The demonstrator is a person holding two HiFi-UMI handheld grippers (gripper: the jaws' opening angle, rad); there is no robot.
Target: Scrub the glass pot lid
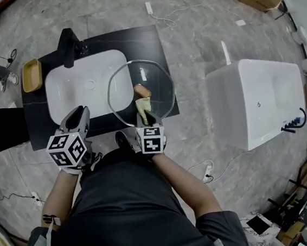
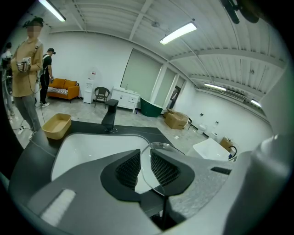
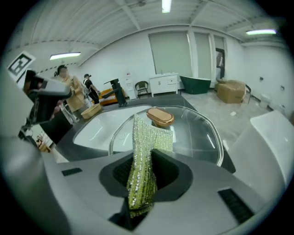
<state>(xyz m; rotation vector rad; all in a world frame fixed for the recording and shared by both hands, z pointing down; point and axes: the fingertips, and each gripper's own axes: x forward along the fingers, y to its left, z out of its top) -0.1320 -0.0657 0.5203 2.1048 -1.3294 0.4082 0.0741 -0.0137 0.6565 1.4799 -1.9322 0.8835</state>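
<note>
Glass lid (image 1: 157,84), knob up, lies over the sink's (image 1: 56,75) 3 o'clock rim and the dark counter (image 1: 134,42). Right gripper (image 1: 144,117) pinches a green scrub cloth (image 1: 140,106) over the lid's 6 o'clock part. Left gripper (image 1: 81,112), jaws narrowly apart, sits at the lid's 8 o'clock.

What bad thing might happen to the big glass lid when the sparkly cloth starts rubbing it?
1. The glass lid lies near the counter's corner, and the left gripper looks clear of it, so rubbing may slide it off onto the floor.
2. The cloth in the right gripper sits beside the knob and may snag on it.
</note>
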